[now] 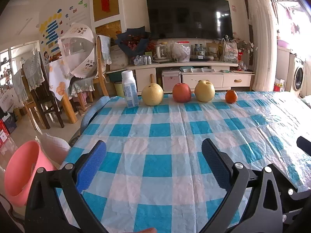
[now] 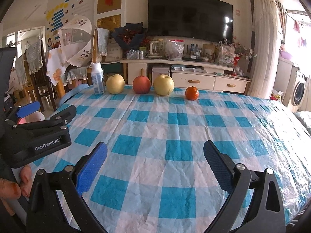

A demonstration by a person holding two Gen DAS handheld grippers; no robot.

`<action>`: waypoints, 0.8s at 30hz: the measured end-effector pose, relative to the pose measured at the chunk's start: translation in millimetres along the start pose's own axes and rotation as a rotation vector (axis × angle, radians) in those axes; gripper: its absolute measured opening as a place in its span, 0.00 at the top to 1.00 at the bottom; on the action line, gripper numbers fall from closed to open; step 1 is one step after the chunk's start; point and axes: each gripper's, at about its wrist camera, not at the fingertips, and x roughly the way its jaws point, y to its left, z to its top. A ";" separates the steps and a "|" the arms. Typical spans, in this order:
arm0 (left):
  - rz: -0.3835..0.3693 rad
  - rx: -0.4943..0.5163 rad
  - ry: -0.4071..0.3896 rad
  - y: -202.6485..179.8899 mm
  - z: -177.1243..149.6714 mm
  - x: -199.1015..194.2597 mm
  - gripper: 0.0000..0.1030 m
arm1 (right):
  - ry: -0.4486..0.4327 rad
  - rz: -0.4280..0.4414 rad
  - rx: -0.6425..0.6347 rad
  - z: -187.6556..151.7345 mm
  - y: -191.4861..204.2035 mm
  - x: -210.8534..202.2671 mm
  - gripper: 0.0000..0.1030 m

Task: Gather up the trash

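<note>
Bottle [image 1: 129, 89]: white, blue label, capped, upright, long axis vertical. Stands at the table's far edge, ahead and left of the left gripper [image 1: 153, 159], further left of the right gripper [image 2: 155, 160]; left is nearer. Judged the trash item, being the only packaging in a row with pear [image 1: 152, 94], apple [image 1: 181, 92], a second pear [image 1: 204, 91], orange [image 1: 231, 96].

Grippers: both spread wide, holding nothing, low over the cloth [image 1: 165, 136], well short of the bottle.

Bin [image 1: 21, 172]: pink, left of the left gripper, beside the table, below its edge.
</note>
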 end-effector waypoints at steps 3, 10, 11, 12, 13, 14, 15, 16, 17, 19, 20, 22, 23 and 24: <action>-0.001 0.013 -0.003 -1.2 -0.2 0.4 0.04 | 0.002 -0.002 -0.008 1.9 0.1 3.3 0.05; 0.006 0.046 0.002 -4.8 -3.1 8.1 0.04 | 0.039 -0.007 0.001 1.0 -3.4 17.0 0.05; 0.010 0.048 0.006 -4.8 -4.7 10.0 0.04 | 0.052 -0.007 0.009 0.6 -5.0 20.4 0.05; 0.017 0.054 0.028 -8.4 -5.8 14.9 0.04 | 0.069 -0.010 0.018 0.0 -6.8 24.7 0.05; 0.019 0.060 0.048 -11.1 -6.6 18.3 0.04 | 0.083 -0.012 0.026 -0.6 -8.2 27.8 0.05; 0.018 0.060 0.079 -11.3 -8.4 24.4 0.04 | 0.102 -0.018 0.036 -1.3 -10.0 32.5 0.05; 0.018 0.055 0.109 -10.1 -9.9 31.2 0.04 | 0.122 -0.027 0.045 -1.8 -11.8 37.7 0.05; 0.021 0.053 0.131 -13.1 -10.7 37.6 0.04 | 0.149 -0.035 0.058 -2.2 -14.3 45.5 0.05; 0.026 0.048 0.162 -11.7 -12.0 45.0 0.04 | 0.179 -0.040 0.071 -2.6 -16.6 53.9 0.05; 0.024 0.039 0.216 -12.8 -15.6 56.8 0.04 | 0.233 -0.042 0.092 -4.5 -20.0 69.7 0.05; 0.022 0.033 0.247 -12.7 -18.0 63.0 0.04 | 0.258 -0.049 0.099 -5.1 -20.8 77.8 0.05; 0.024 0.023 0.297 -12.6 -23.4 74.2 0.04 | 0.297 -0.065 0.094 -7.9 -20.2 92.0 0.05; 0.030 0.019 0.314 -13.3 -25.2 78.8 0.04 | 0.310 -0.079 0.084 -9.6 -19.7 97.8 0.05; 0.036 0.013 0.329 -14.0 -27.7 83.9 0.04 | 0.322 -0.093 0.071 -11.2 -19.0 104.1 0.05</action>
